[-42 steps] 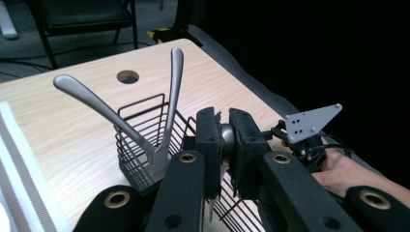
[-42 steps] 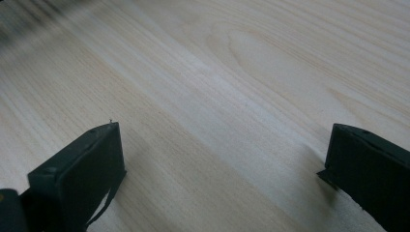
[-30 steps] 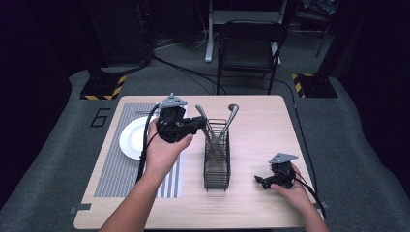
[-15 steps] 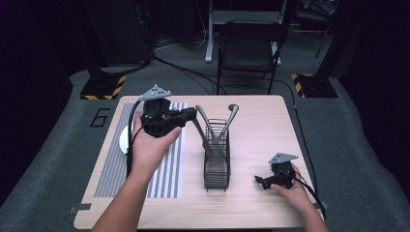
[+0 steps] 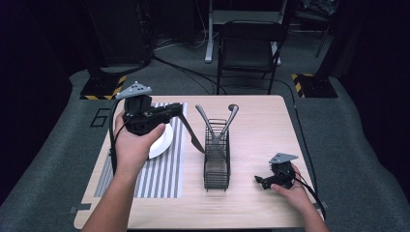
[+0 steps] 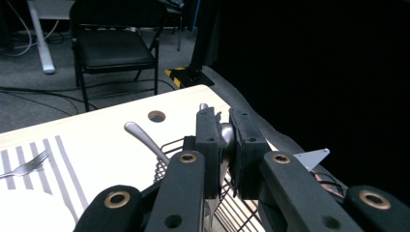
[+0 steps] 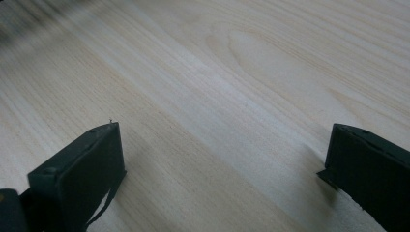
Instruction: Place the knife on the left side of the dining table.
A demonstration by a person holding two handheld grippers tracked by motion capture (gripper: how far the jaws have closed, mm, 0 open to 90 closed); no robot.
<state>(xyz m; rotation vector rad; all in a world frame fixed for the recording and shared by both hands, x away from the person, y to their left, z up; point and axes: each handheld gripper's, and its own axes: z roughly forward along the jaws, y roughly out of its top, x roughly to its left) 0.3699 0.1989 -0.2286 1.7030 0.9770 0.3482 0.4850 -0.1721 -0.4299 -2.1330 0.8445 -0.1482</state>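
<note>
We work at a pale wooden surface in a dark room. A knife is clamped in our left tool, handle between the pads, blade slanting down toward the wire basket just beside it. The blade could snag the basket's wires or the spoons inside and twist loose. Below the tool lies a plate. Our right tool rests wide open, empty.
</note>
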